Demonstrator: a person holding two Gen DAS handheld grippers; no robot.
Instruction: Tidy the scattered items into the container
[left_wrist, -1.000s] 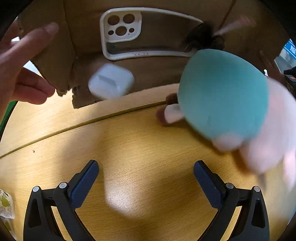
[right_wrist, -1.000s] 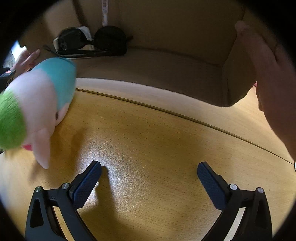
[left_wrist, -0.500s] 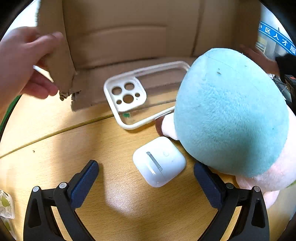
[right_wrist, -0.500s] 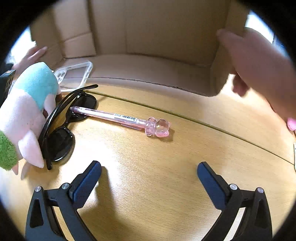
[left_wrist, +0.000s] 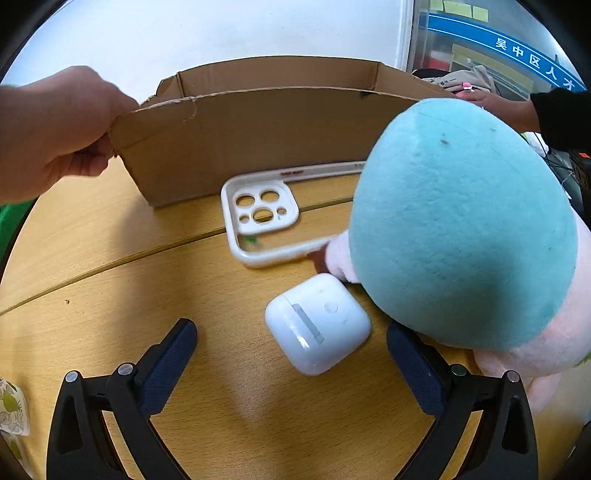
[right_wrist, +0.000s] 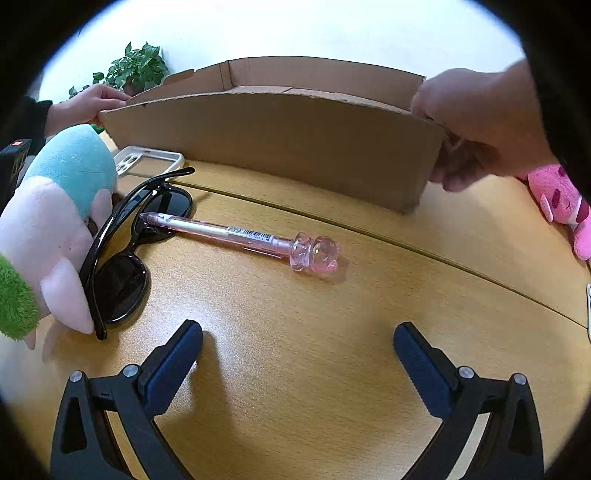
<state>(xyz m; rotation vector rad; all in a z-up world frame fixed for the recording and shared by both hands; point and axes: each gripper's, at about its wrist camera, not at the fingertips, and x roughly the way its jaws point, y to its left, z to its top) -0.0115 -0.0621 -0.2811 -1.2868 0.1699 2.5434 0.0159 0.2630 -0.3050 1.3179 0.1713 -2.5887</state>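
Note:
A cardboard box (left_wrist: 258, 136) stands upright at the back of the wooden table, held at both ends by a person's hands (left_wrist: 55, 129); it also shows in the right wrist view (right_wrist: 295, 147). Before it lie a white earbud case (left_wrist: 317, 325), a white phone case (left_wrist: 266, 218) and a teal-and-pink plush toy (left_wrist: 461, 236). The right wrist view shows black sunglasses (right_wrist: 125, 251), a pink pen (right_wrist: 243, 236) and the plush (right_wrist: 59, 206). My left gripper (left_wrist: 291, 365) is open, just short of the earbud case. My right gripper (right_wrist: 295, 365) is open and empty, short of the pen.
A pink plush (right_wrist: 561, 206) lies at the table's right edge. A potted plant (right_wrist: 136, 68) stands behind the box on the left. A patterned wrapper (left_wrist: 11, 406) lies at the left edge. A seam (right_wrist: 406, 243) runs across the tabletop.
The box, tipped on its side a second ago, spilled its items onto the table and has been stood upright. The items now lie still. Neither gripper has moved.

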